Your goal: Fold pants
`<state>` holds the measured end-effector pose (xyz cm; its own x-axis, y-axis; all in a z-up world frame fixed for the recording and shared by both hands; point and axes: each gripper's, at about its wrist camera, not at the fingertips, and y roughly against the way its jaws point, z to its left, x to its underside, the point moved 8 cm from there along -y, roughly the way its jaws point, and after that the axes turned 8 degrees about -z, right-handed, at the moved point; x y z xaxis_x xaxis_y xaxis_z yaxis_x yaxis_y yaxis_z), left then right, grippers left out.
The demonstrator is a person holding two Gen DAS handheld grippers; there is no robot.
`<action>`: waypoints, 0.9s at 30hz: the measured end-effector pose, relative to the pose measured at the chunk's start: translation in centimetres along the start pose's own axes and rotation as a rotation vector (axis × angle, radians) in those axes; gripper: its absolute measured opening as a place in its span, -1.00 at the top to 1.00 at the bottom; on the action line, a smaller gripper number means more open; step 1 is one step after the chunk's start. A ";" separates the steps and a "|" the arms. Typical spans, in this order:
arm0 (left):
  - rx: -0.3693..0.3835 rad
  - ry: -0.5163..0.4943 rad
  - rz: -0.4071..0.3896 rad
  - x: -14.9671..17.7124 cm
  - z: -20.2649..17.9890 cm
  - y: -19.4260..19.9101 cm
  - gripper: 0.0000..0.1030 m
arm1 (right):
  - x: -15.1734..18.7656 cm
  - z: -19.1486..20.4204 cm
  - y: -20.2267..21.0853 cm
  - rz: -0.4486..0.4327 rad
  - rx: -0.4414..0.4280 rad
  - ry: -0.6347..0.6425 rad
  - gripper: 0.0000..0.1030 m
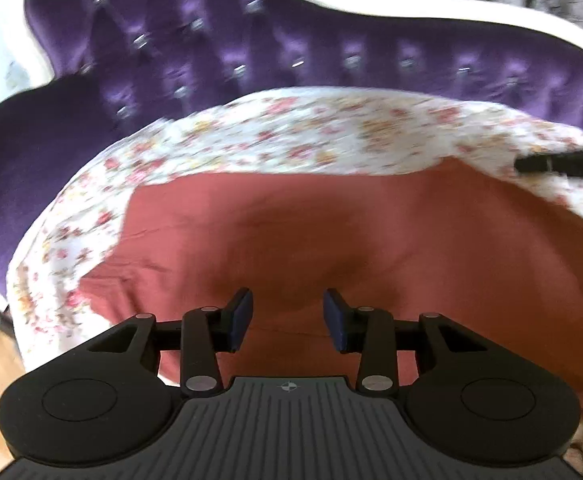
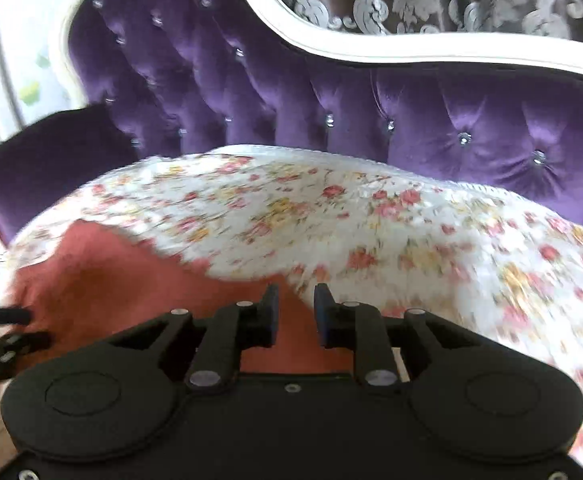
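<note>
**Soft pants spread on the sofa, both sets of fingers apart and empty**

The pants (image 1: 331,236) are a broad sheet of dusty-pink cloth lying flat on a flowered cover (image 1: 275,132) that is draped over the seat of a purple buttoned sofa (image 1: 219,44). In the left wrist view the cloth fills the space ahead of and beneath the left gripper (image 1: 287,316), whose fingers (image 1: 241,314) stand apart with only bare cloth showing through the gap; nothing is pinched. In the right wrist view the right gripper (image 2: 296,314) hangs over the pants' edge, where pink meets the flowered cover just ahead of its fingers (image 2: 323,312). These are also apart, a narrower gap, and grip nothing. Whether either set touches the cloth cannot be told.

The cloth looks light, thin and limp: it shows shallow creases and a slight hollow ahead of the left fingers, and will probably sag and drag once lifted rather than hold any shape. It is not fragile, but it could slide over the cover or pull the cover up with it.

A good hold is likely on an edge or corner, where a hem gives a thicker ridge: for the right fingers, the border directly ahead; for the left, the edge off to their left side. Pinching mid-panel would only bunch the cloth.
</note>
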<state>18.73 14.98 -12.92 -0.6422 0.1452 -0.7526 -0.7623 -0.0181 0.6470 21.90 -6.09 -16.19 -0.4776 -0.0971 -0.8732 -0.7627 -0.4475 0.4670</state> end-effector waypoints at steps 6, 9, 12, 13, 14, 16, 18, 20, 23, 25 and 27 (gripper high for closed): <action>0.122 -0.065 0.015 1.7 -5.8 1.0 0.26 | 7.6 0.2 7.1 0.079 0.009 -0.020 0.40; 0.153 -0.075 0.048 3.5 -7.4 0.8 0.25 | 11.5 0.9 9.5 0.124 0.035 0.000 0.40; 0.128 -0.097 0.066 5.2 -7.6 0.2 0.23 | 13.3 2.3 11.8 0.110 0.053 0.035 0.40; 0.117 -0.105 0.065 5.4 -7.5 0.4 0.23 | 13.7 2.7 12.2 0.112 0.053 0.034 0.40; 0.108 -0.111 0.072 5.5 -7.6 0.6 0.23 | 14.0 2.9 12.6 0.111 0.056 0.025 0.40; 0.095 -0.112 0.084 5.5 -7.8 0.8 0.25 | 14.4 2.9 13.4 0.103 0.059 0.006 0.40; 0.085 -0.090 0.090 5.2 -8.0 1.1 0.25 | 14.3 2.3 14.5 0.078 0.072 -0.020 0.42; 0.102 -0.057 0.079 4.7 -8.6 1.8 0.25 | 13.8 0.9 16.0 0.032 0.109 -0.071 0.42; 0.134 -0.058 0.057 3.7 -10.9 2.6 0.25 | 13.1 -2.4 18.5 -0.033 0.220 -0.148 0.42; 0.160 -0.073 0.046 3.4 -12.9 2.9 0.25 | 12.8 -5.2 20.4 -0.067 0.308 -0.205 0.42; 0.189 -0.085 0.043 3.1 -15.1 2.9 0.25 | 12.9 -8.4 22.7 -0.093 0.416 -0.252 0.41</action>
<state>13.32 0.48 -15.21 -0.6585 0.2310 -0.7162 -0.7009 0.1583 0.6955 2.11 -24.94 -18.05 -0.4505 0.1672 -0.8770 -0.8921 -0.0459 0.4495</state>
